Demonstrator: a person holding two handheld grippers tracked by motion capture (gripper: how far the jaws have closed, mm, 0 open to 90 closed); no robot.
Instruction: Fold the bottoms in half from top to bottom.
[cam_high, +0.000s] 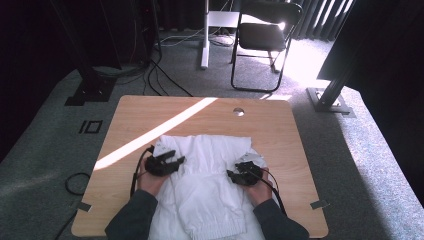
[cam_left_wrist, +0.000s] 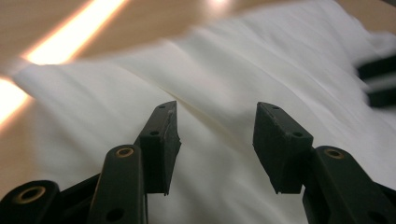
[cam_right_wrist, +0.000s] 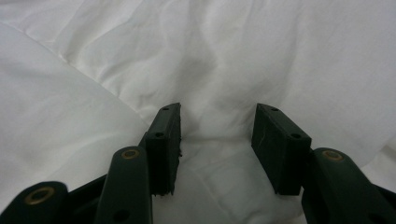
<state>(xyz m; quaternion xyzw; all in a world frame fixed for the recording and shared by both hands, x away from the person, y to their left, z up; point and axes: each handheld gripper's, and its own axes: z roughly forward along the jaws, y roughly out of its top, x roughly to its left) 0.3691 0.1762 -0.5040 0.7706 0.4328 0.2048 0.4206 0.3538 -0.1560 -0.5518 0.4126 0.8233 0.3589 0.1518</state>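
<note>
From the high view, we see the white garment (cam_high: 207, 185) spread over the near half of the wooden table (cam_high: 280, 130), its ribbed hem hanging toward the near edge. Our left gripper (cam_high: 172, 161) sits over the cloth's left side, our right gripper (cam_high: 234, 174) over its right side, both hands low.

In the left gripper view, the jaws stand apart with nothing between them, the cloth (cam_left_wrist: 261, 60) lying below and beyond, a sunlit stripe on the table (cam_left_wrist: 70, 37) at the far left. To fold well, we judge we should lower onto a single edge, not a bunched ridge.

In the right gripper view, the jaws are also apart over a crease of the cloth (cam_right_wrist: 215, 93); no fabric is pinched. We should bite both sides evenly before lifting.
</note>
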